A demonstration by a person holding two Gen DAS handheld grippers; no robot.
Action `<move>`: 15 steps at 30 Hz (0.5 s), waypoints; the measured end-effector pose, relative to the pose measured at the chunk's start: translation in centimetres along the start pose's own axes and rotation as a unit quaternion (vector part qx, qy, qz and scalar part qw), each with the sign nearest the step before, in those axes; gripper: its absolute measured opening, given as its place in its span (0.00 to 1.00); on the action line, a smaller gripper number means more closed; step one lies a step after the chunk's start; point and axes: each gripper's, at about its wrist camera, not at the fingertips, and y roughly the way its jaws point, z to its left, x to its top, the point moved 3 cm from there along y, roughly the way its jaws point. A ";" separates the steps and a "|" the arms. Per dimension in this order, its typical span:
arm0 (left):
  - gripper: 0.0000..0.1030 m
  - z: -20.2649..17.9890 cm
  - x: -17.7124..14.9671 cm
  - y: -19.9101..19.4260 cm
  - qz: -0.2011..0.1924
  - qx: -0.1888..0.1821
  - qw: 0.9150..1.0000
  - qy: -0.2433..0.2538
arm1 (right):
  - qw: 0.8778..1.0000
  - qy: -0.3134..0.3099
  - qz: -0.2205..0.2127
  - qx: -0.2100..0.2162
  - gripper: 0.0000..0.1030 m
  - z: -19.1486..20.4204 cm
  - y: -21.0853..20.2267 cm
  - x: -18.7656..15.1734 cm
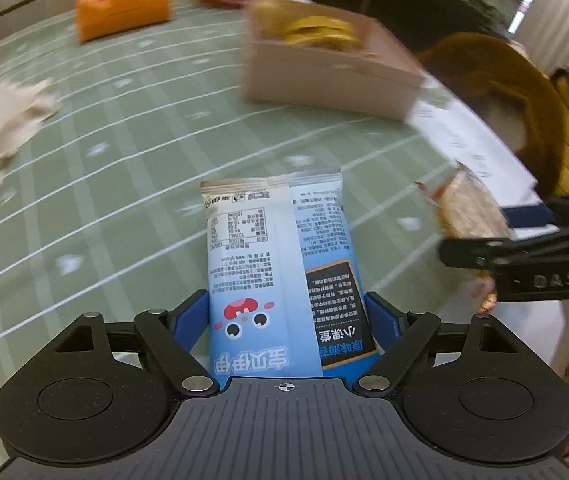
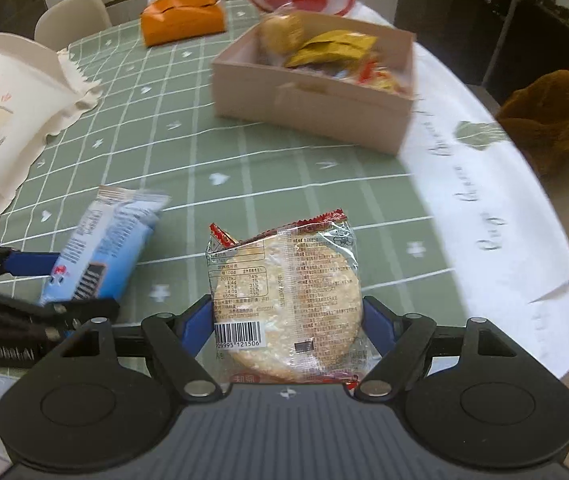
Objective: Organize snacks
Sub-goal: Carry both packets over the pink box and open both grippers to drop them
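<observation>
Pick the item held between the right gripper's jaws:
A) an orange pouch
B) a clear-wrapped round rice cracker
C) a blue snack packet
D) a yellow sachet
B: in the right wrist view the clear-wrapped round rice cracker sits clamped in the right gripper; the blue snack packet is in the left gripper.

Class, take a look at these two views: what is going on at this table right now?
A person is sorting snacks with two handheld grippers. The left gripper holds a blue snack packet; the right gripper holds a clear-wrapped rice cracker. Both are lifted above the green checked tablecloth. Ahead sits an open cardboard box already holding several snacks.
</observation>
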 end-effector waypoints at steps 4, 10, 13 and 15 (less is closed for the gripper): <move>0.84 -4.3 2.0 0.0 -0.001 -0.004 1.000 -0.010 | 1.000 -0.019 -0.011 0.008 0.76 -4.0 -1.3 0.7; 0.84 -7.1 12.3 -4.9 -0.120 0.021 0.993 -0.004 | 0.993 -0.040 -0.103 0.038 0.76 -10.0 -5.9 6.1; 0.85 -7.4 17.6 -7.4 -0.172 0.040 0.984 0.002 | 0.986 -0.038 -0.155 0.056 0.76 -12.4 -7.9 10.0; 0.86 -7.7 20.6 -8.3 -0.200 0.052 0.978 0.008 | 0.981 -0.037 -0.179 0.062 0.76 -13.3 -8.8 11.8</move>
